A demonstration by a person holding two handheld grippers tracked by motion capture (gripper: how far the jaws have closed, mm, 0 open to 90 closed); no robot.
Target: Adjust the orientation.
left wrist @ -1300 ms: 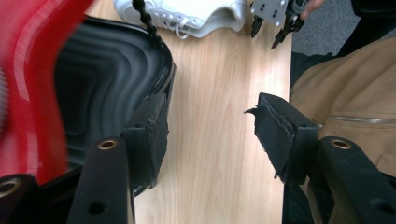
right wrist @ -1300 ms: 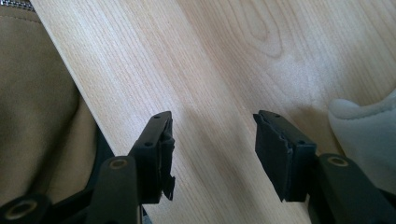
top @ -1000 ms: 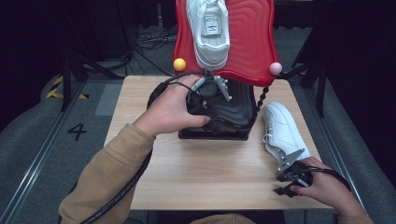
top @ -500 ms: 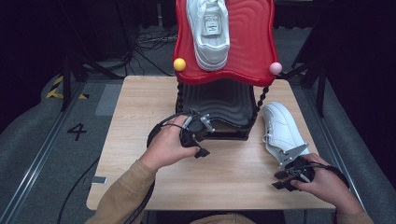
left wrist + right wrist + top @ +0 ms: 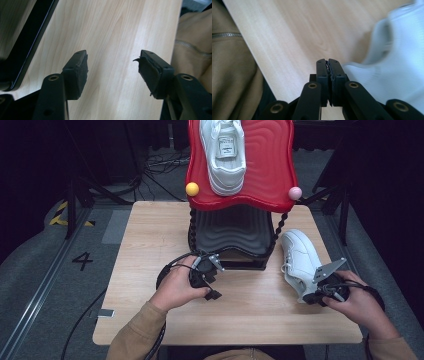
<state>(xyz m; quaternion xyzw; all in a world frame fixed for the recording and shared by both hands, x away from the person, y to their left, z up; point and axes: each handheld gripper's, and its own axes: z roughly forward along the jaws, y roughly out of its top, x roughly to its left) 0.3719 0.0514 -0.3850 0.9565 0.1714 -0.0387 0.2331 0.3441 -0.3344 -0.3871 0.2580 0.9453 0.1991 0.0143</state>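
Left tool [image 5: 209, 281]: low over the counter [image 5: 150, 245], just in front of the black lower tier [image 5: 230, 227] of the rack. In the left gripper view its pads [image 5: 76, 72] stand wide apart w/ bare wood between them; released, jaws have just been opening, nothing held. Left hand [image 5: 177, 287] wraps the tool body, cable looping behind it.

Centre: rack stands at the far-middle of the counter. Red wavy upper tier [image 5: 270, 165] carries one white shoe [image 5: 223, 152], toe toward the person. Yellow ball [image 5: 192, 189] at the tier's left corner, pink ball [image 5: 295, 193] at its right.

Right: second white shoe [image 5: 300, 260] lies flat on the counter just beside the rack's right edge, toe pointing away. Right tool [image 5: 312, 296] sits at the shoe's near (heel) end. Right gripper view: jaws have just been closing, now clenched pad to pad, nothing seen between them; shoe fabric [image 5: 392, 75] lies immed. beside the tip, blurred, contact can't be judged. Right hand [image 5: 357, 302] near the counter's front-right corner.
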